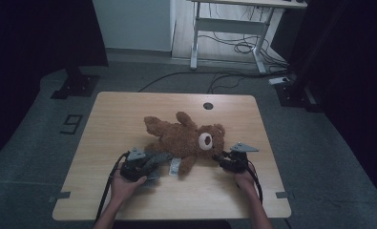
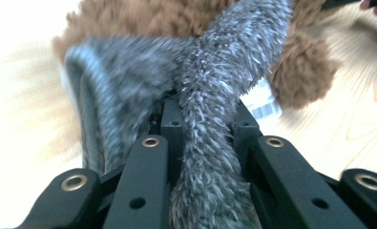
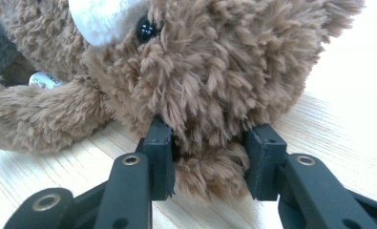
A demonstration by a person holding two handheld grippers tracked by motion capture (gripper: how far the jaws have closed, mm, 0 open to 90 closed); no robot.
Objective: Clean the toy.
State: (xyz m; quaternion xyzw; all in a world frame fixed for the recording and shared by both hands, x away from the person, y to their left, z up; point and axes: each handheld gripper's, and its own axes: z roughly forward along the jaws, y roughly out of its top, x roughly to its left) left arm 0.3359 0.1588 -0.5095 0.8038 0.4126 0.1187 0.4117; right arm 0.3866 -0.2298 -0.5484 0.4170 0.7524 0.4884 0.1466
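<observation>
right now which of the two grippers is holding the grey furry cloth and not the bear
The left gripper: its jaws are shut on the grey furry cloth. The right gripper instead clamps the brown teddy bear at its head.

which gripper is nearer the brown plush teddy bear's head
Right. The right gripper has its jaws closed on the brown plush teddy bear's head; the left gripper is down by its legs, clamping a grey fuzzy garment.

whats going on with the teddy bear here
A person works at a wooden table with a gripper in each hand. The right gripper is clamped on a tuft of fur on the head of a brown teddy bear, which lies on the tabletop. The left gripper is shut on a grey furry garment beside the bear's body, apparently to dress or undress it.
</observation>
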